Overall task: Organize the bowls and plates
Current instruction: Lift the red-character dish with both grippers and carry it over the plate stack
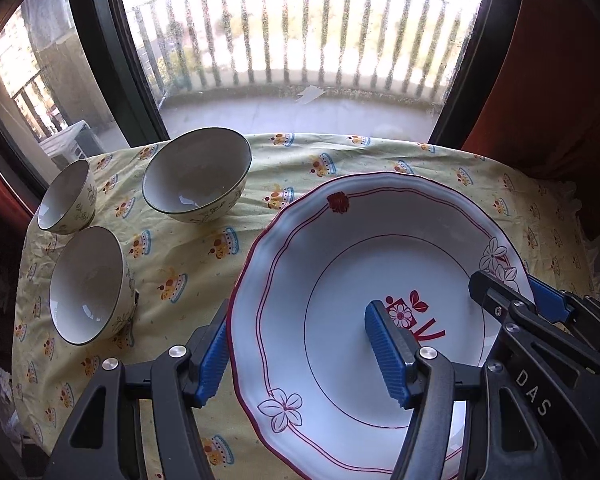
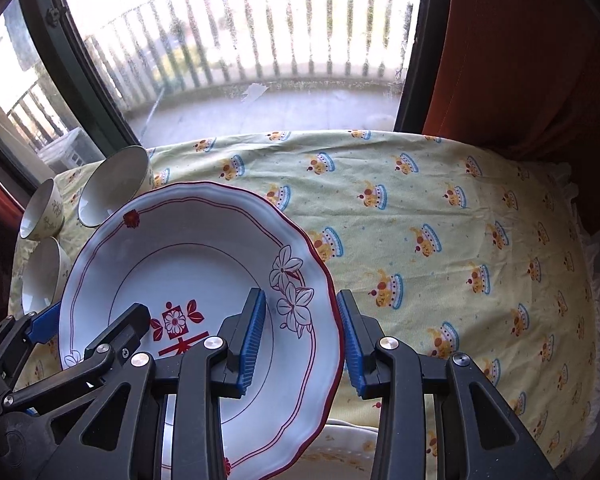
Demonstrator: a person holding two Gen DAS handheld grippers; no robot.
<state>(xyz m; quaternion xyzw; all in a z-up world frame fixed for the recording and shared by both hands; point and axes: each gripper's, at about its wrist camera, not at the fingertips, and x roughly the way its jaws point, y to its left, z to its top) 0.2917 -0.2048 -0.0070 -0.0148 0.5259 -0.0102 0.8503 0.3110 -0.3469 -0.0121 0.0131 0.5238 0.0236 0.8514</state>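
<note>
Jaws: left gripper (image 1: 300, 354) and right gripper (image 2: 302, 340) each pinch opposite rims of 1 plate (image 1: 364, 320), held above the table (image 2: 440, 208). 3 bowls (image 1: 196, 180) sit unstacked at 10 o'clock; another dish beneath.

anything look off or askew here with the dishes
Nothing is broken or spilled. The red-rimmed plate sits tilted off the tablecloth, held at opposite rims by both grippers. Three bowls stand upright.
</note>
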